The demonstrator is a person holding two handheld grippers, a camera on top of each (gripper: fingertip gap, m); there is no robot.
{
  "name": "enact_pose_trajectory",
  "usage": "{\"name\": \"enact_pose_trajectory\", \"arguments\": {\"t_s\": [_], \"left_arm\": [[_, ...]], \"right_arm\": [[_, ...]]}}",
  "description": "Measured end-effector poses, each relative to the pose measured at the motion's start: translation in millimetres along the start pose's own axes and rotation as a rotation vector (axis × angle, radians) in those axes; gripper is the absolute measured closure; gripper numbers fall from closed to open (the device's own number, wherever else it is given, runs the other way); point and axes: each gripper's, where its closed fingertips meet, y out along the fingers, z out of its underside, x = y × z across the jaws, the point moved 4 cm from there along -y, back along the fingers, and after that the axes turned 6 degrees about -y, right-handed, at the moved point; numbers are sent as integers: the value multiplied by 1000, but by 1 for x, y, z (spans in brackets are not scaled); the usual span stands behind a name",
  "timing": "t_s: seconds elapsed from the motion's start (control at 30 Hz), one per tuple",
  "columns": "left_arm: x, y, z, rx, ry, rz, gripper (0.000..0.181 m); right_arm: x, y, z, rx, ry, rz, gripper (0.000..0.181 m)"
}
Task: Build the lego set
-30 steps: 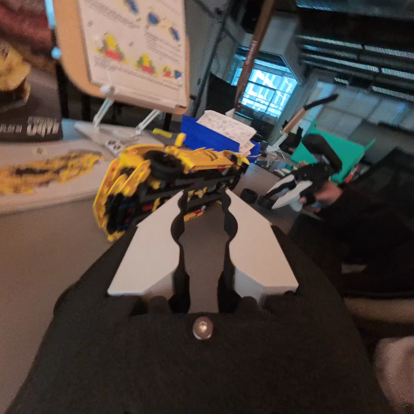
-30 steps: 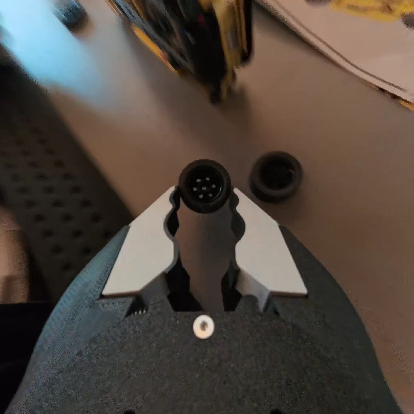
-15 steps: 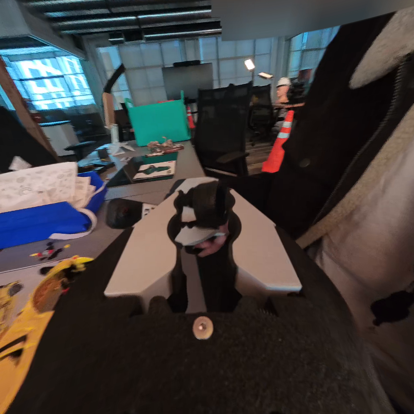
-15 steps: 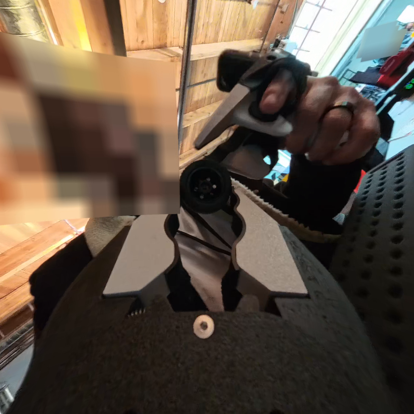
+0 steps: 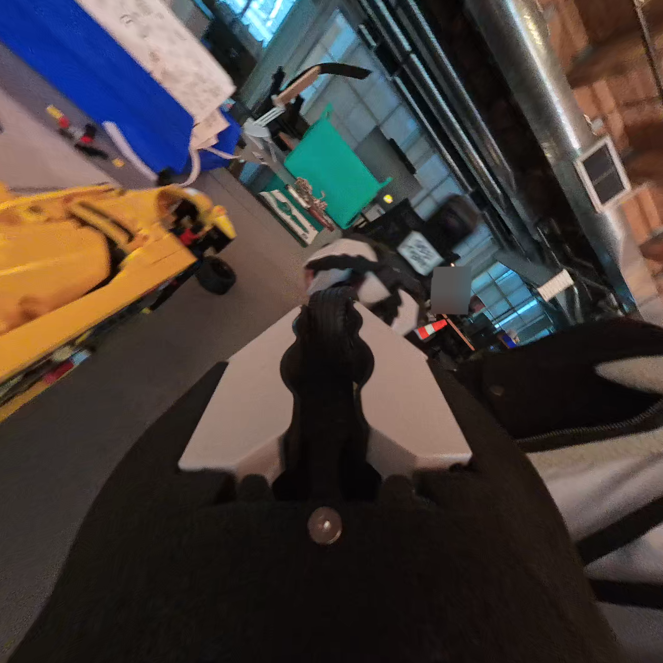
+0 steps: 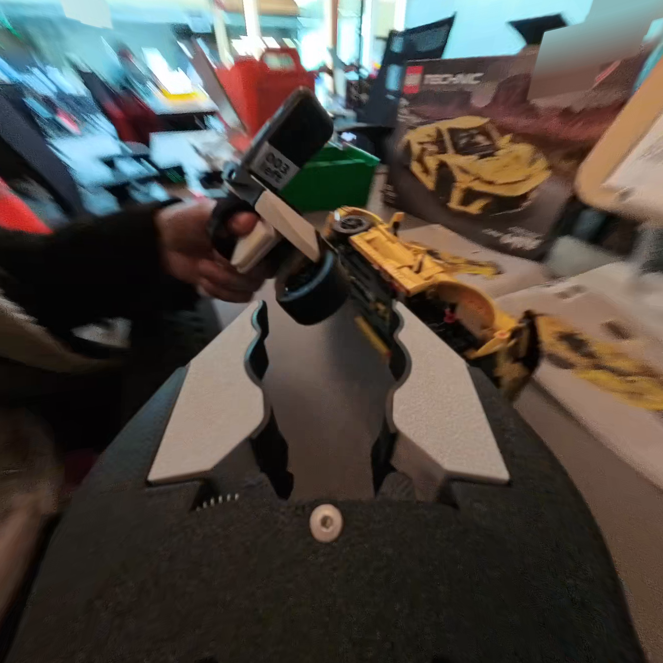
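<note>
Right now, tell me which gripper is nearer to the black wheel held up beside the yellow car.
Left. The left gripper is shut on the black wheel, pinching its tread. The right gripper is open, with the wheel just ahead of its fingertips.

Black-bodied tongs (image 6: 328,319) with pale wavy-edged fingers (image 6: 211,412), one silver screw (image 6: 325,526).

The yellow brick-built sports car with black chassis (image 6: 405,276) lies tipped on its side on the grey bench (image 6: 559,448), its black underside exposed and one black wheel (image 6: 349,224) fitted at the far end. A loose black rubber tyre on a dark rim (image 6: 312,294) is held clear of the bench just beside the car's underside, clamped in the left gripper (image 5: 328,305). Another black wheel (image 5: 215,274) sits under the car's near corner.
</note>
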Motion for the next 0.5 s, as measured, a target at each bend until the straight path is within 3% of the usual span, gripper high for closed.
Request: {"name": "enact_pose_trajectory", "arguments": {"t_s": [0.17,0.23,0.37,0.5], "left_arm": [[12,6,8,33,15,-76,159],[14,7,10,48,11,-100,159],[16,6,10,46,-3,-95,158],[16,4,6,34,55,-91,158]], "right_arm": [[14,24,13,254,-344,207,116],[15,27,15,314,-423,250,134],[15,29,16,344,-486,259,136],[7,29,14,320,-417,205,137]]}}
